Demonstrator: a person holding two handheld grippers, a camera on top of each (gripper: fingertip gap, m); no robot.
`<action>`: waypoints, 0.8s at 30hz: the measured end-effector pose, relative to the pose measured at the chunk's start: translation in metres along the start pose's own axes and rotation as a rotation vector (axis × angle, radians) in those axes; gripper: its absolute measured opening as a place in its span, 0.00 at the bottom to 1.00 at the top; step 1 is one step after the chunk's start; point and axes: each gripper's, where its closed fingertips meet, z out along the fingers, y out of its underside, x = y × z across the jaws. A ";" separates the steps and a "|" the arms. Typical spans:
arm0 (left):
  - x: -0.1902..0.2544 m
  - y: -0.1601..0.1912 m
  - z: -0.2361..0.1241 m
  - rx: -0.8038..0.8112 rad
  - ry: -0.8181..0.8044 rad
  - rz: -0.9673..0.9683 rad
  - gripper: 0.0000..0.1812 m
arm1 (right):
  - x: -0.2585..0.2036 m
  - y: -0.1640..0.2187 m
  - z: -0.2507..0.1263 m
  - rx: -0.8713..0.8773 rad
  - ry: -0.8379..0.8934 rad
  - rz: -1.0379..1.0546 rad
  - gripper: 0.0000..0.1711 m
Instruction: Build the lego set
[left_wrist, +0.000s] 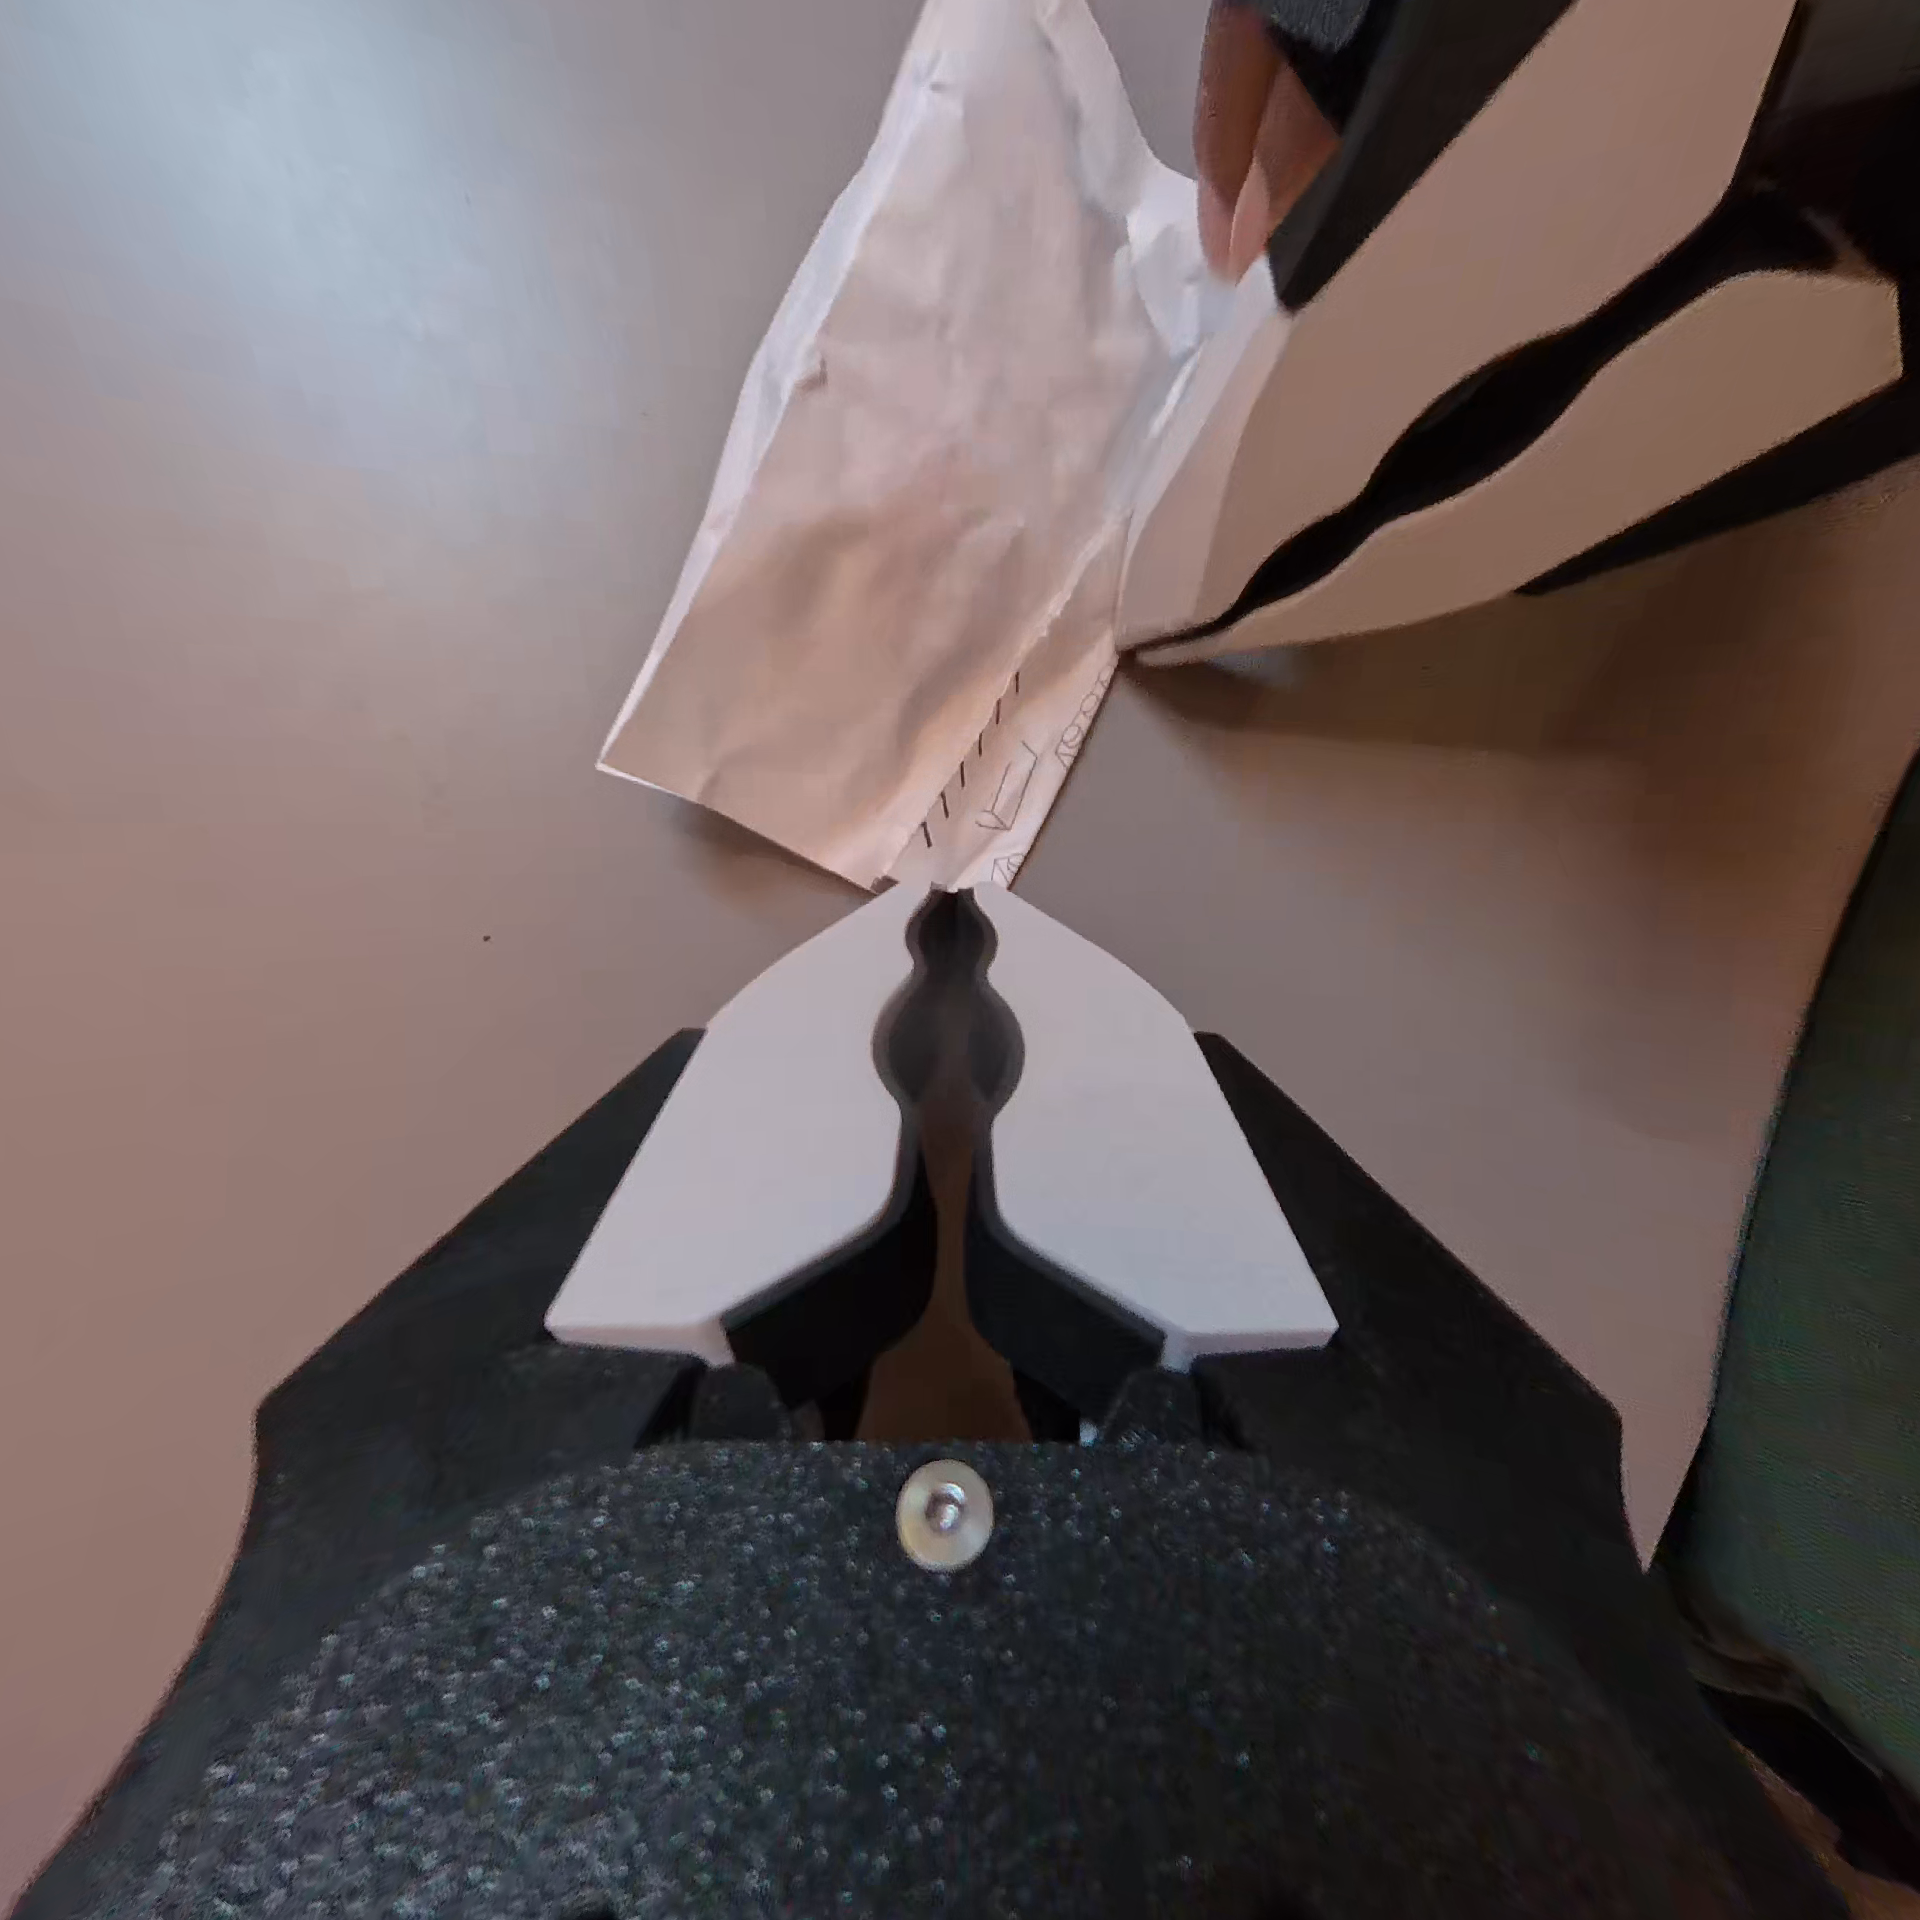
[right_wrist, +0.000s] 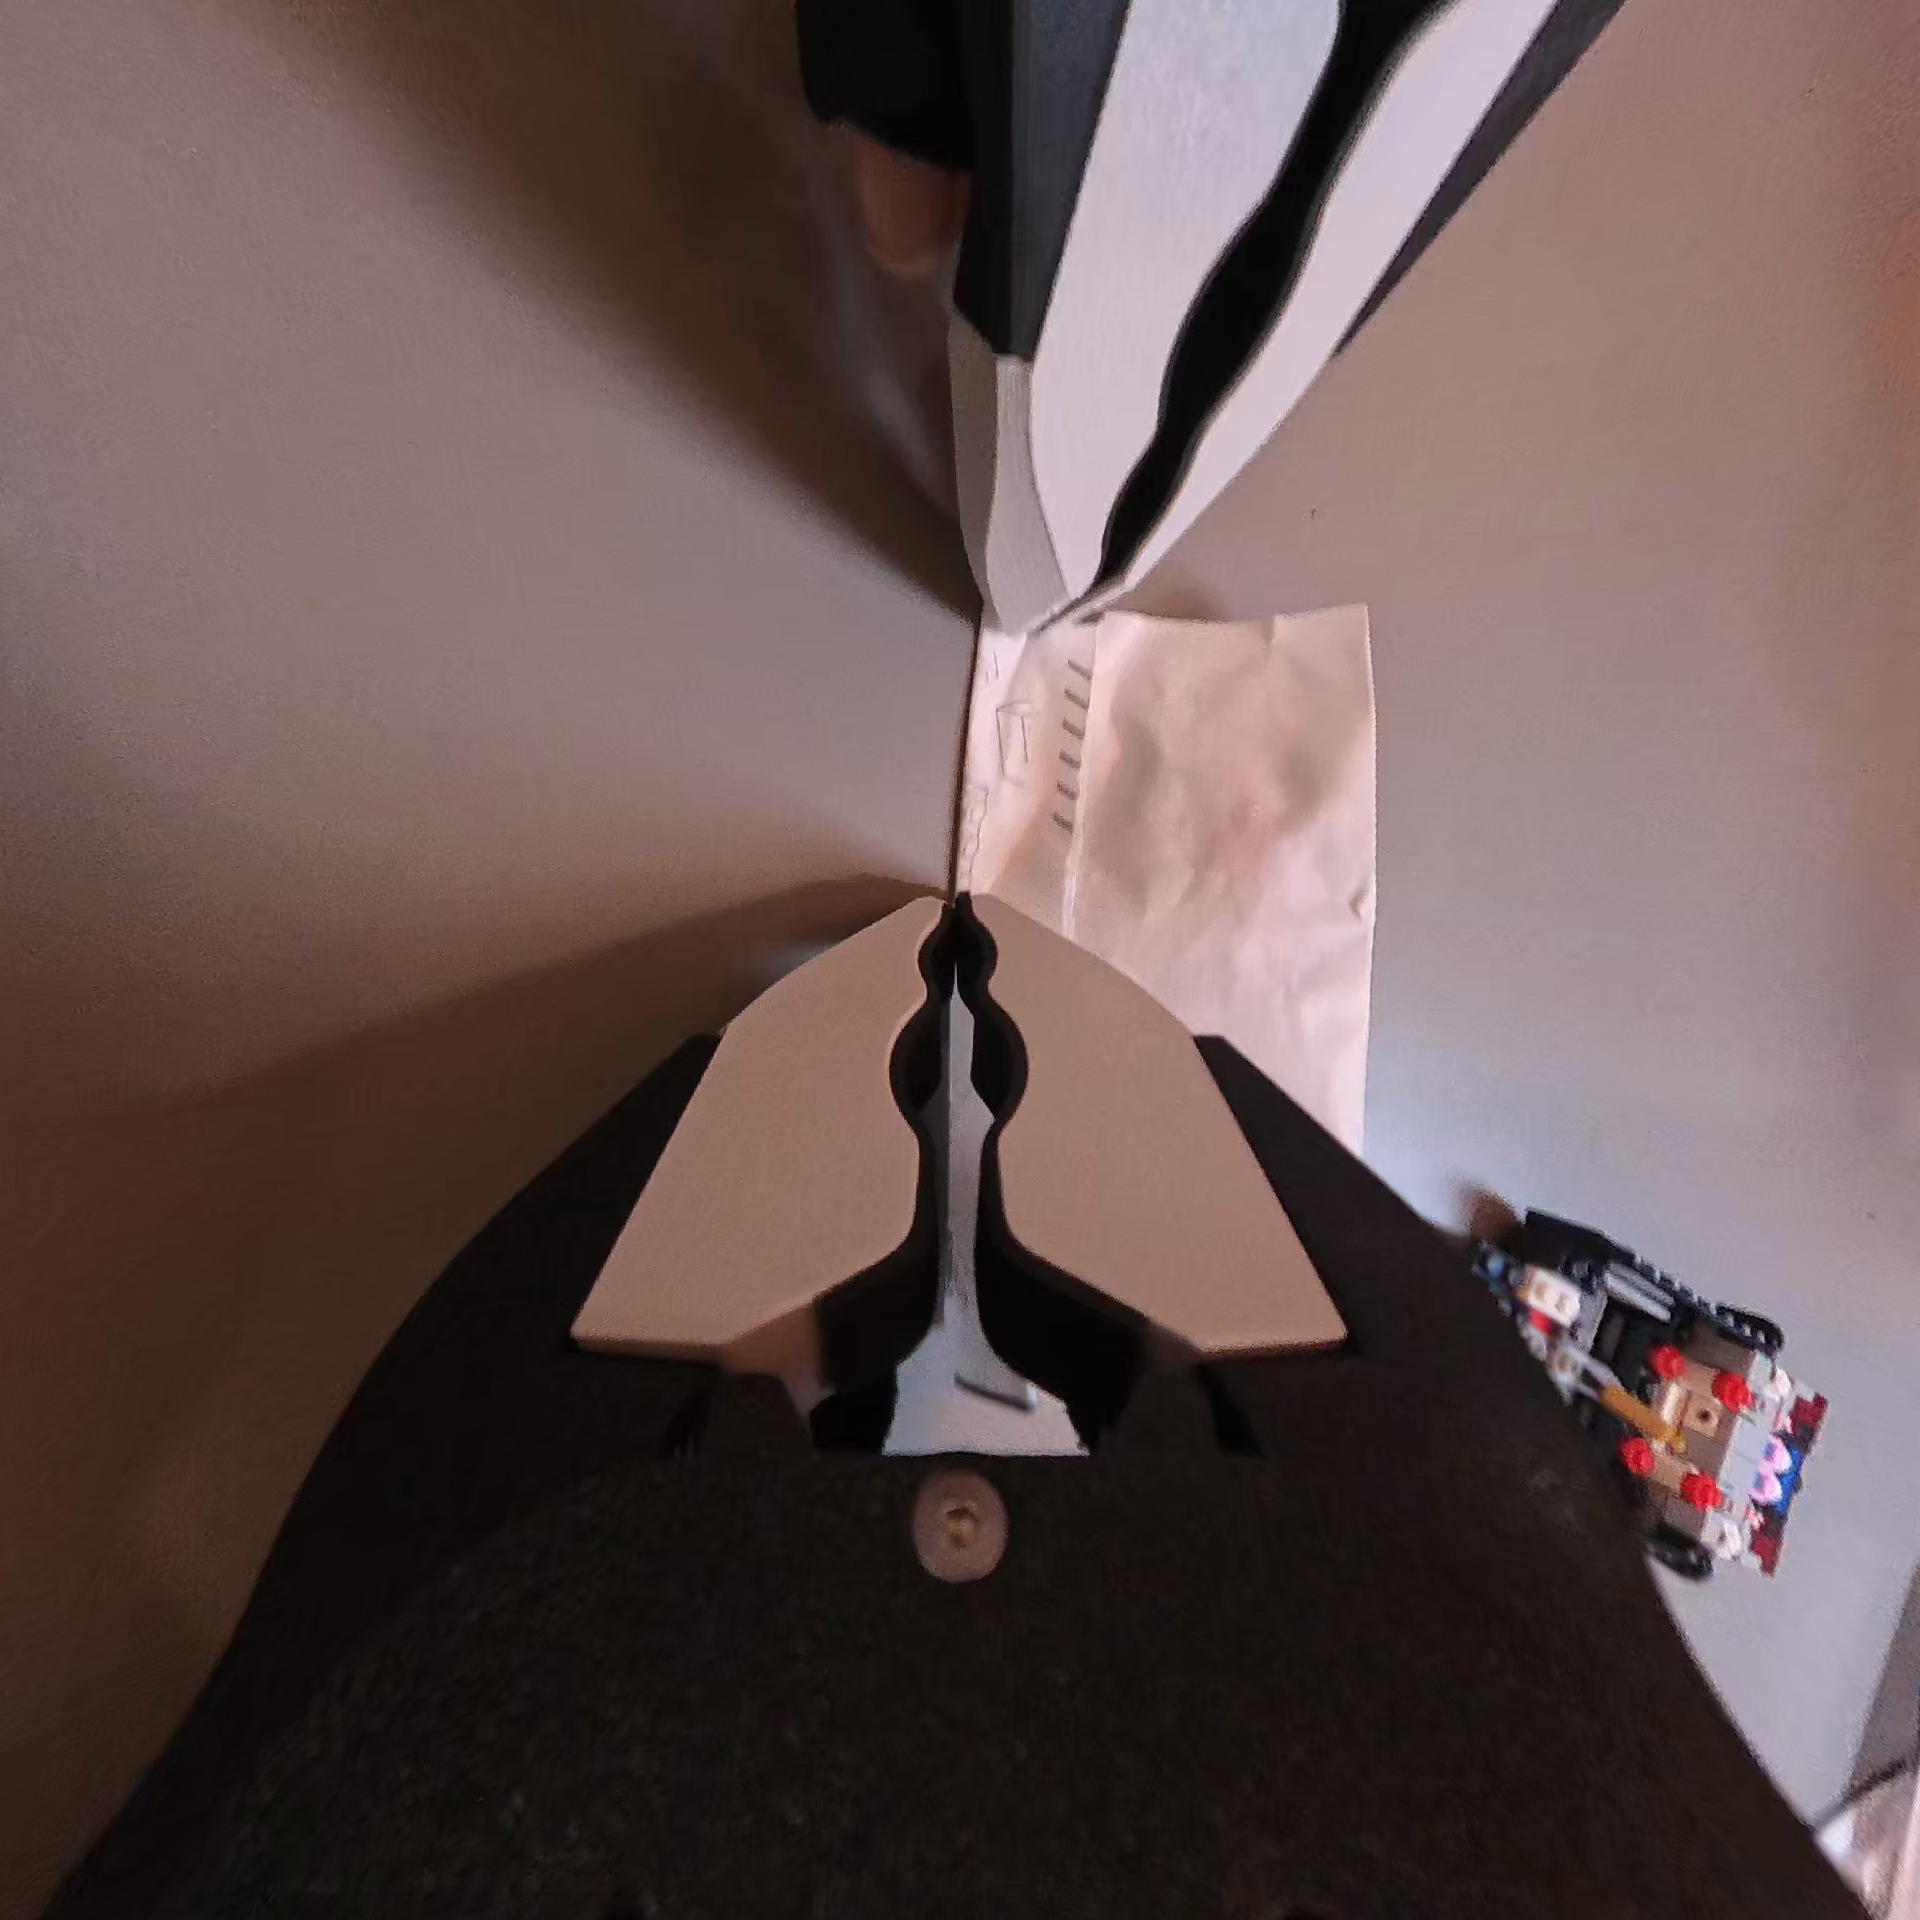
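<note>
Left wrist view: both tools (left_wrist: 948, 891) (right_wrist: 956, 902) pinch white paper bag (left_wrist: 914, 499).

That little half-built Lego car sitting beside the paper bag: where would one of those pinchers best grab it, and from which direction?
Probably across the Lego car's two long flanks, near its middle, coming down from above. It sits flat on the table, so the sides are the only opposing faces on offer, while the top is knobbly with red studs. Both hand-held grippers are currently shut on the paper bag: left, right.
</note>
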 end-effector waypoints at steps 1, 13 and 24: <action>0.000 0.000 0.000 0.007 0.003 0.000 0.01 | 0.002 0.005 -0.003 -0.007 0.005 0.004 0.00; 0.001 0.005 -0.003 -0.049 -0.012 0.040 0.00 | 0.003 0.012 -0.005 0.083 -0.183 0.347 0.00; 0.017 -0.032 0.022 0.045 0.047 0.081 0.01 | 0.005 0.012 -0.005 0.085 -0.179 0.386 0.00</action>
